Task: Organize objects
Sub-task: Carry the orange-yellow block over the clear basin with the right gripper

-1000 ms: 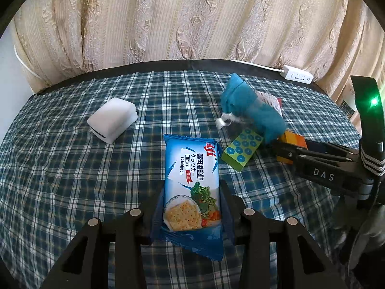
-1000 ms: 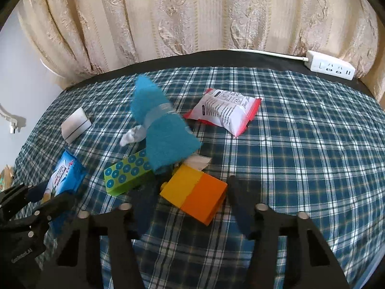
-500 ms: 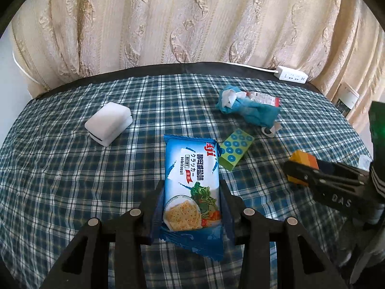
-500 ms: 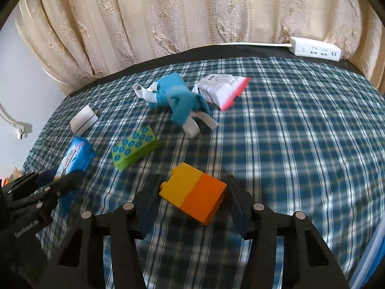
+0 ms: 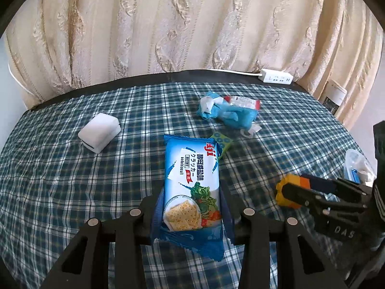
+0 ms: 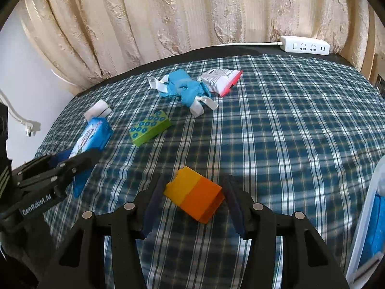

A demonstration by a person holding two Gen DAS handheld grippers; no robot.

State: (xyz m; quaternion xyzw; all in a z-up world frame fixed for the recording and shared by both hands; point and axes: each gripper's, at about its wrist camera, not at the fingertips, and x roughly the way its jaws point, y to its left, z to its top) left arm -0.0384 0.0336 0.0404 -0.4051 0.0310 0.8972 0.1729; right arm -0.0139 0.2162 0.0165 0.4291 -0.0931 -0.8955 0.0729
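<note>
1. While the left gripper (image 5: 190,213) kept its pads clamped on the sides of the blue foil packet of soda crackers (image 5: 191,183), the packet rode above the cloth much as it had a second before.
2. Over that same second the right gripper (image 6: 190,200) had carried the yellow-and-orange plastic building block (image 6: 193,193) away from the pile, so the crumpled blue cloth with white ribbons (image 6: 185,90) and the green studded plastic block (image 6: 149,130) now lay well behind it.
3. Its fingers bracketed the block, and the block looked pinched between them at its corners, held clear of the cloth.
4. Both hands were therefore loaded, which I judged to mean two items were on their way to a sorting spot; a pale plastic container edge (image 6: 368,216) showed at the right of the right wrist view and may be that spot.
5. Left unsorted were the blue cloth, the green block, the red-edged white snack sachet (image 6: 220,80) just beside the cloth, and the small white box-shaped case (image 5: 99,132) well apart to the left.
6. Everything sat on a blue-and-white checked tablecloth (image 6: 288,132), with cream patterned curtains (image 5: 192,24) behind and a white power strip (image 6: 305,45) at the far edge.
</note>
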